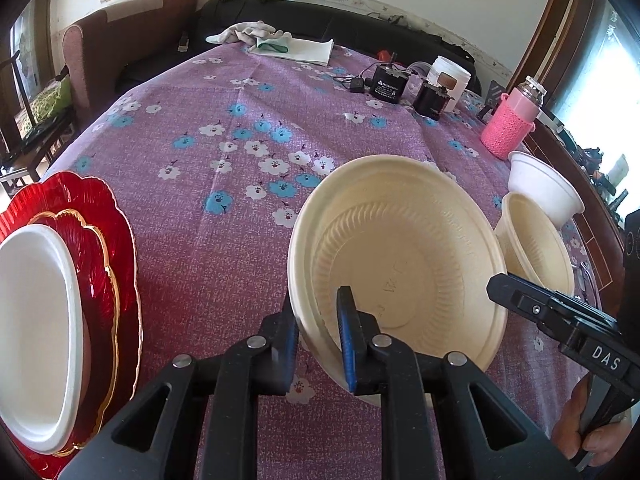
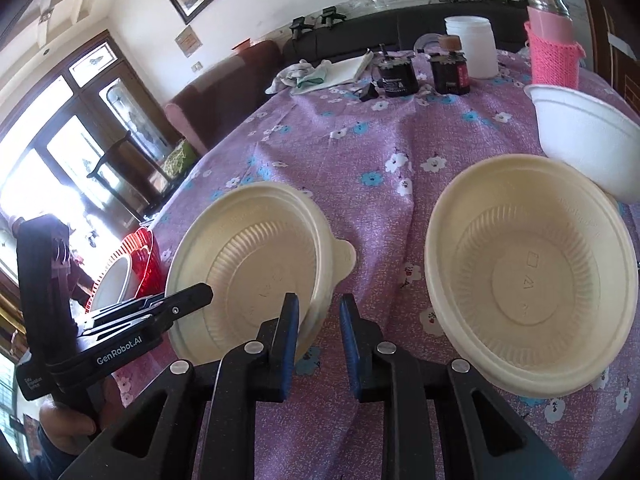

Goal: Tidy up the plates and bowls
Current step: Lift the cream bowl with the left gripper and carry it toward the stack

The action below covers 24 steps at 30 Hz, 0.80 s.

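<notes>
Left gripper (image 1: 318,344) fingers pinch the near rim of a cream bowl (image 1: 400,256) tilted on the worktop (image 1: 200,168). Right gripper (image 2: 319,344) fingers narrowly parted, holding nothing, beside that bowl's edge. Second cream bowl (image 2: 532,276) sits right, red plates (image 1: 108,240) left.

Right gripper (image 2: 319,334) low over the flowered purple cloth (image 2: 360,152), jaws a little apart, left pad against the near rim of a cream bowl with a tab (image 2: 256,264), nothing pinched between. Left gripper (image 2: 160,306) reaching in at that bowl's left edge. Second cream bowl (image 2: 532,276) well right, white bowl (image 2: 588,136) just behind it. Red plates (image 2: 146,260) far left.
</notes>
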{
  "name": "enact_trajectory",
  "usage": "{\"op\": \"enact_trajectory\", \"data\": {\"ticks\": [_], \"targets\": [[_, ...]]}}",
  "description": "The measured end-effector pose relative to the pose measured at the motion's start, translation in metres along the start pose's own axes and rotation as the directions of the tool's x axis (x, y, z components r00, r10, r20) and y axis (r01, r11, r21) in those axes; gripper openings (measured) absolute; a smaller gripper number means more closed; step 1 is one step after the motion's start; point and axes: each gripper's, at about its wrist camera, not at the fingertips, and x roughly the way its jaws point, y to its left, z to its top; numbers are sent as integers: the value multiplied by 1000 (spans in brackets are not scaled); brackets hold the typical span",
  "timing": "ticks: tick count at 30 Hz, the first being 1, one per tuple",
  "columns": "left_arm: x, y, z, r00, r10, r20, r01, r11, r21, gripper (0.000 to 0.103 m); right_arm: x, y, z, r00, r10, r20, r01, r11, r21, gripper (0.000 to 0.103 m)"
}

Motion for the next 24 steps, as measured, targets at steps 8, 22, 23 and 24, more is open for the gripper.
{"op": "enact_trajectory", "data": {"ticks": [8,22,23,24], "targets": [[-2,-1,1,1000,16,14,-16,1000,15,17,3,0,-1,999,42,-4,-42,999,2,24],[-28,-2,2,996,36,82,-38,999,15,18,-15,15,-2,995,88,51,-86,995,-51,21],[-30,-1,1,996,37,85,-38,999,13,18,-16,17,-2,994,94,55,-90,994,-59,21],[-31,0,1,995,37,88,-38,999,12,18,-17,18,-2,993,98,59,-94,994,-64,21]]}}
